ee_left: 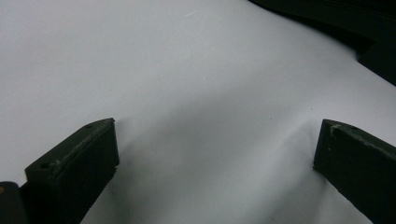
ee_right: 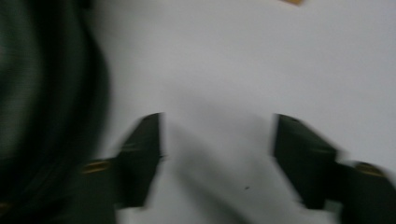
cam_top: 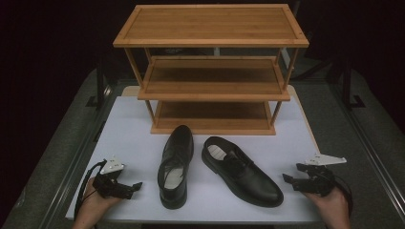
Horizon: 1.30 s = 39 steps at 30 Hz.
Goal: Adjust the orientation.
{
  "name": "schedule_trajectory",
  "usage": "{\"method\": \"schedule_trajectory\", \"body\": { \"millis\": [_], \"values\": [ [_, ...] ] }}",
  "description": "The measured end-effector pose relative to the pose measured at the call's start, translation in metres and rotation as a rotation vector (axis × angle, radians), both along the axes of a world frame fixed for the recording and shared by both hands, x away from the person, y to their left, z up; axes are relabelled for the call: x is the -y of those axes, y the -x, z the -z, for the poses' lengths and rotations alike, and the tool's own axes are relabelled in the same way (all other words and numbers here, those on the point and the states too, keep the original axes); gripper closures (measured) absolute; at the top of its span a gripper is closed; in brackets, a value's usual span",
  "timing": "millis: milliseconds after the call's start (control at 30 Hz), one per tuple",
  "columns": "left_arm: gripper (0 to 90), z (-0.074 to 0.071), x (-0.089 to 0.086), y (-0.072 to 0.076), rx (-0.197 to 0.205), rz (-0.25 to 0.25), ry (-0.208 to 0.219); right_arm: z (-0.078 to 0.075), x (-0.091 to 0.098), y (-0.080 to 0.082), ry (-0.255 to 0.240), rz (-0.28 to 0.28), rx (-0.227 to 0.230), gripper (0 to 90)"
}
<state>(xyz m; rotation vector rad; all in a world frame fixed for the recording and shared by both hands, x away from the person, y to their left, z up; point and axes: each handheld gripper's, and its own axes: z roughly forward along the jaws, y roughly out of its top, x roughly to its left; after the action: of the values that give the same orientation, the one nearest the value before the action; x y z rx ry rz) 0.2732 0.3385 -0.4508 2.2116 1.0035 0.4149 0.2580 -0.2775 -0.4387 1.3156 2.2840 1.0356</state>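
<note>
Two black leather dress shoes lie on the white board (cam_top: 129,129). One shoe (cam_top: 175,164) points away from me. The other shoe (cam_top: 243,171) lies slanted, with its toe toward the near right. My left gripper (cam_top: 133,187) rests low at the near left, a short way left of the first shoe's heel. In the left gripper view it (ee_left: 215,140) stands open over bare white surface, with a dark shoe edge (ee_left: 364,32) at the top right. My right gripper (cam_top: 290,178) sits just right of the slanted shoe's toe. Its jaws (ee_right: 217,135) stand apart with nothing between them, and the shoe (ee_right: 42,93) is a dark blur beside it.
A three-tier wooden shoe rack (cam_top: 212,71) stands at the back of the board, its shelves bare. Grey carpet and metal rails (cam_top: 367,143) flank the board on both sides. The board's front edge runs just under my hands.
</note>
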Motion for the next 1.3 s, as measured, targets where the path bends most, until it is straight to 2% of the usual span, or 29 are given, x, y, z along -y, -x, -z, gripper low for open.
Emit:
{"method": "schedule_trajectory", "body": {
  "millis": [33,133,200,300,333,400,533,700,833,933,967,1300],
  "values": [
    [0.0,0.0,0.0,0.0,0.0,0.0,0.0,-0.004,0.0,0.003,-0.015,-0.008,0.003,51.1],
    [0.0,0.0,0.0,0.0,0.0,0.0,0.0,-0.015,-0.003,0.013,-0.047,-0.053,-0.006,77.8],
    [0.0,0.0,0.0,0.0,0.0,0.0,0.0,-0.021,-0.006,0.02,-0.064,-0.084,-0.002,89.5],
    [0.0,0.0,0.0,0.0,0.0,-0.001,0.0,-0.027,-0.011,0.025,-0.08,-0.112,-0.002,89.7],
    [0.0,0.0,0.0,0.0,0.0,0.0,0.001,-0.032,-0.017,0.032,-0.107,-0.151,0.001,89.7],
    [0.0,0.0,0.0,0.0,0.0,-0.001,0.001,-0.034,-0.019,0.034,-0.12,-0.163,0.004,89.7],
    [0.0,0.0,0.0,0.0,0.0,-0.001,0.001,-0.038,-0.03,0.044,-0.172,-0.23,0.01,89.7],
    [0.0,0.0,0.0,0.0,0.001,-0.001,0.0,-0.037,-0.039,0.053,-0.179,-0.278,0.002,89.8],
    [0.0,0.0,0.0,0.0,0.0,-0.001,0.001,-0.031,-0.042,0.059,-0.183,-0.299,-0.015,89.8],
    [0.0,0.0,0.0,0.0,0.0,-0.001,0.001,-0.027,-0.044,0.058,-0.162,-0.302,-0.03,89.8],
    [0.0,0.0,0.0,0.0,0.0,-0.001,0.001,-0.026,-0.044,0.058,-0.178,-0.304,-0.032,89.9],
    [0.0,0.0,0.0,0.0,0.001,-0.001,0.001,-0.025,-0.042,0.056,-0.177,-0.297,-0.032,89.9]
  ]
}}
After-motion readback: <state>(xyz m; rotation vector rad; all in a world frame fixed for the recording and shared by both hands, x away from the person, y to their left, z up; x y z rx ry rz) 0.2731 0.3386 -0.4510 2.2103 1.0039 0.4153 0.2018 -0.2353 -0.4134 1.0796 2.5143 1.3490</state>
